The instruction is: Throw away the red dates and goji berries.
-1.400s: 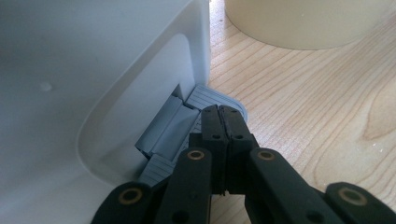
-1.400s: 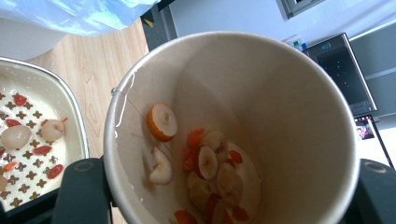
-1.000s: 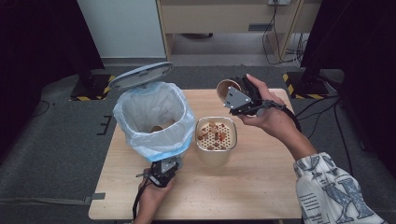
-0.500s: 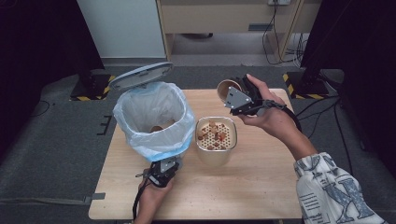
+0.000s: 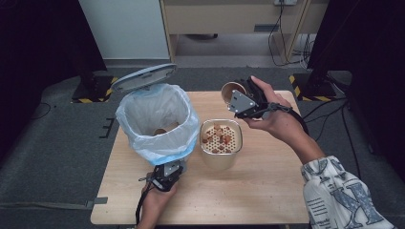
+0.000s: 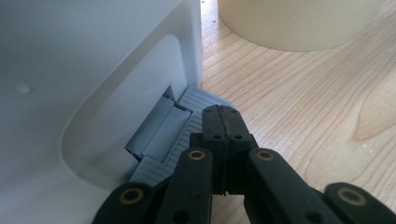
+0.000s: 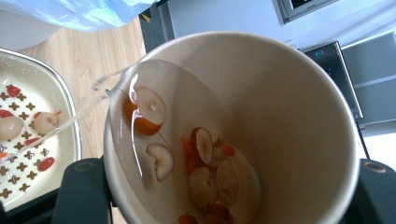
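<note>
Wood table, dark floor around. Right gripper clamped on paper cup, tipped over strainer tub at table centre; liquid stream + fruit bits pouring out. Left gripper jaws together, pressing pedal of bagged bin, lid up.

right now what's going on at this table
A person is tipping a paper cup held in the right gripper over a strainer container, draining liquid while fruit pieces sit in the cup. The left gripper, jaws shut, presses the pedal of a bag-lined bin, whose lid stands open.
</note>
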### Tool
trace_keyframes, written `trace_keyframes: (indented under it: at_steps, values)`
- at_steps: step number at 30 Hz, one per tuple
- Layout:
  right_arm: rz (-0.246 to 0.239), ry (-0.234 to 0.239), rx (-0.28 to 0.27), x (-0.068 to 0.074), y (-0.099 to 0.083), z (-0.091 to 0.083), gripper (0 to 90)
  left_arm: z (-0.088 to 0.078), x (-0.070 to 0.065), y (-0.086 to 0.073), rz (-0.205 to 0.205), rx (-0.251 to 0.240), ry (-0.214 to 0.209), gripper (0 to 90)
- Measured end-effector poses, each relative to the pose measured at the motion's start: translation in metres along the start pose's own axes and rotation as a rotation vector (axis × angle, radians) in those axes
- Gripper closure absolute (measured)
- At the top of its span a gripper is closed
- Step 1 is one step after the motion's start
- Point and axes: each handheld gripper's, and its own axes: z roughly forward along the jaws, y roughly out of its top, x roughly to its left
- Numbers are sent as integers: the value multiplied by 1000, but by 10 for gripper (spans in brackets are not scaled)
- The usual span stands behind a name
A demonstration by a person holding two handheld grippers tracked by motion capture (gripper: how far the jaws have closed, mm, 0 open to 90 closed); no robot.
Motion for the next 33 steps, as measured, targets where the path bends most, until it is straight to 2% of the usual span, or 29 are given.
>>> trace_keyframes:
  at_steps: [19,21,24,26,30,33]
  values:
    - [-8,-3,-5,-3,3,-2,312,0,0,0,-1,0,-1,892]
    - [-24,-9,3,-3,5,-2,313,0,0,0,1,1,-2,892]
    - [-103,-37,27,0,8,-2,313,0,0,0,1,1,-3,892]
    - [-134,-35,39,2,10,-2,313,0,0,0,-1,0,-3,892]
    - [-148,-37,44,3,10,-2,313,0,0,0,-2,-1,-2,892]
    - [-131,-40,40,1,8,-2,313,0,0,0,-2,0,-2,892]
